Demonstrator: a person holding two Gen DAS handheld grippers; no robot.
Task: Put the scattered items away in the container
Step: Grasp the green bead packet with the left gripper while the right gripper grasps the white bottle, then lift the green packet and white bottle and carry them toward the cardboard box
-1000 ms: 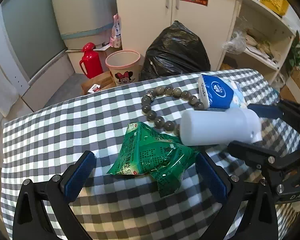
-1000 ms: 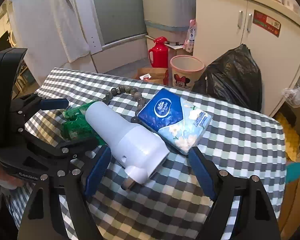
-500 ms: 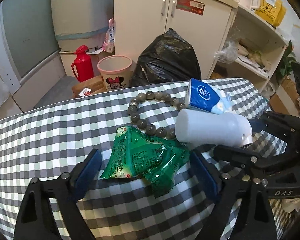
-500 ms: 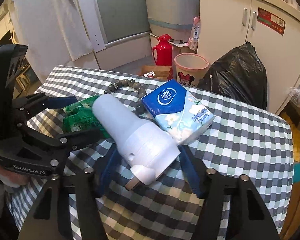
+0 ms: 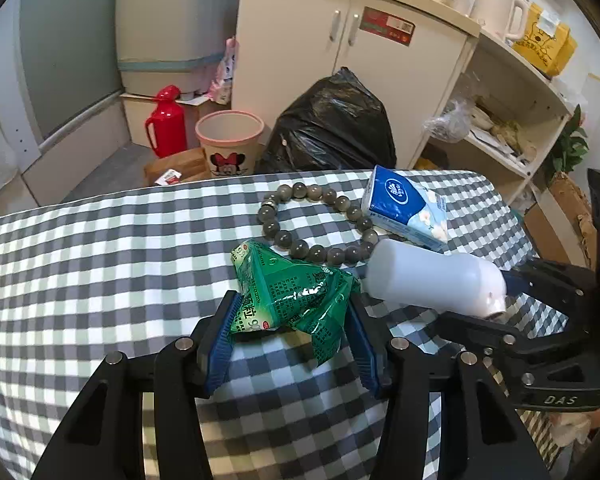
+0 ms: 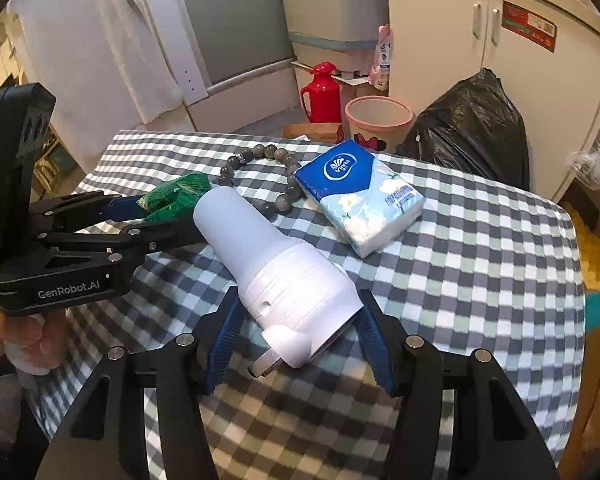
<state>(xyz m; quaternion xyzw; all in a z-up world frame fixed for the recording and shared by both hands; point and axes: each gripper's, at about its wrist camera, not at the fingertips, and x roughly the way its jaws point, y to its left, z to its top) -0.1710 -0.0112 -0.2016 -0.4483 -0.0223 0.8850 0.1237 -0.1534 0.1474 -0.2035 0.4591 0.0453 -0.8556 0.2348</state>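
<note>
On the checked tablecloth [image 5: 100, 248], my left gripper [image 5: 292, 342] is shut on a green snack packet [image 5: 296, 292], its blue pads pressing both sides. The packet [image 6: 176, 196] also shows in the right wrist view, between the left gripper's fingers [image 6: 120, 206]. My right gripper [image 6: 298, 344] is shut on the wide cap end of a white bottle [image 6: 284, 272] lying on its side. The bottle [image 5: 432, 280] lies just right of the packet. Behind them are a grey bead bracelet [image 5: 300, 220] and a blue tissue pack [image 5: 404, 208]. No container on the table shows.
Beyond the table's far edge, on the floor, stand a pink Minnie Mouse bin [image 5: 230, 144], a red thermos [image 5: 166, 122] and a black rubbish bag [image 5: 332, 120]. A cream cabinet [image 5: 340, 40] and open shelves [image 5: 512, 120] stand behind. A hand [image 6: 28, 340] holds the left gripper.
Both grippers have closed from wide open: the left one onto the green packet, the right one onto the white bottle. Both moved forward slightly toward their items.
</note>
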